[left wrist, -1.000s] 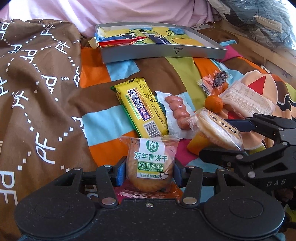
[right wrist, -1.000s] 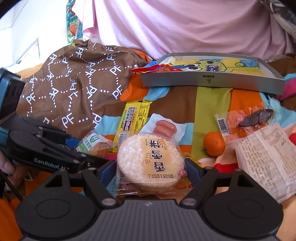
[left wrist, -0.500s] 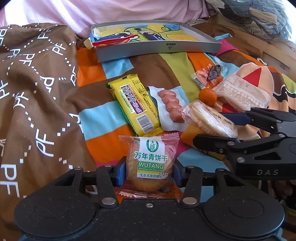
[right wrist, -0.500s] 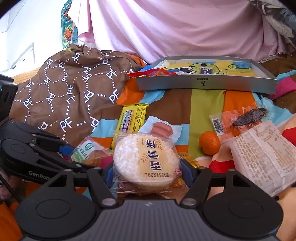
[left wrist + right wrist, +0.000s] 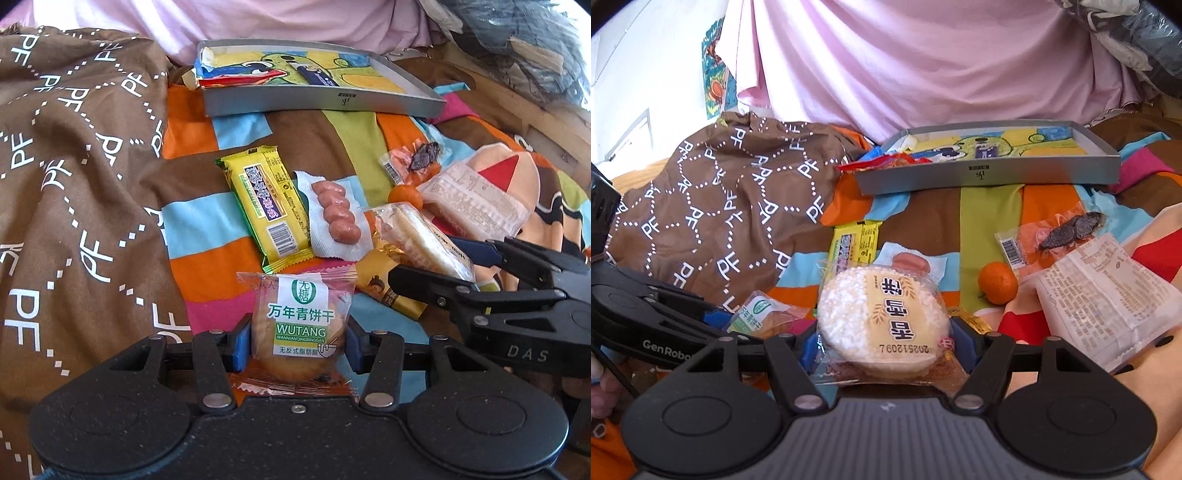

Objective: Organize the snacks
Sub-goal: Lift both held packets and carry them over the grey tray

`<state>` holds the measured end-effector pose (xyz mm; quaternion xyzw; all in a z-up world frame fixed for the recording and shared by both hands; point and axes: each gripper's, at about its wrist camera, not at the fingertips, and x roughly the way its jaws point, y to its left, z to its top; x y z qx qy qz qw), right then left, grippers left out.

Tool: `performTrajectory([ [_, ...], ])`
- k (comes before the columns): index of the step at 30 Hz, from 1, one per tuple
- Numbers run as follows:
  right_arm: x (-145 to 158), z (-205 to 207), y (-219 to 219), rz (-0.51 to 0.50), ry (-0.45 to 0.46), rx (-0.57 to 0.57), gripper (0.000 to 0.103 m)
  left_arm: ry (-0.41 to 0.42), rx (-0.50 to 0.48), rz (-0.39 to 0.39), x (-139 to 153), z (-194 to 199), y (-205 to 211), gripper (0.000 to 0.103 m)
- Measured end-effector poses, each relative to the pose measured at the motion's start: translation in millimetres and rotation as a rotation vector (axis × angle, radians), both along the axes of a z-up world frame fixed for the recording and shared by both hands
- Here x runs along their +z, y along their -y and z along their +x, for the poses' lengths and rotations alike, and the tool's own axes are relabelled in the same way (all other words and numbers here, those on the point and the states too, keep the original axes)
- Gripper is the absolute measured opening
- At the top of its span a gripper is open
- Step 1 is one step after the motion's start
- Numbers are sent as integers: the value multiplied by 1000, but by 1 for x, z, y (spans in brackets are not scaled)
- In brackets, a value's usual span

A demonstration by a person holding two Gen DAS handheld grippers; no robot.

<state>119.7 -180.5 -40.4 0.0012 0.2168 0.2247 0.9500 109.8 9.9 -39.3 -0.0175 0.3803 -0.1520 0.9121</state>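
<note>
Gripping a wrapped biscuit packet (image 5: 300, 325), the left gripper (image 5: 298, 341) has its jaws closed on both sides of it, above the bed (image 5: 207, 236). The right gripper (image 5: 884, 347) clamps a round rice cracker packet (image 5: 882, 317) the same way. Loose snacks lie between them and the grey tray (image 5: 325, 105) near the bed's far edge: a yellow bar (image 5: 266, 206), sausages (image 5: 334, 216), a mandarin (image 5: 997, 282).

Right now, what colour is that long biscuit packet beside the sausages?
Yellow with a purple label, clearest in the left wrist view.
</note>
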Motion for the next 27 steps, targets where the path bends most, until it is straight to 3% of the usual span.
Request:
performTrajectory([
  [12, 13, 5, 5, 38, 18, -30, 72, 20, 39, -17, 19, 22, 4, 51],
  [27, 46, 39, 17, 64, 102, -77, 73, 155, 28, -6, 61, 69, 14, 51],
])
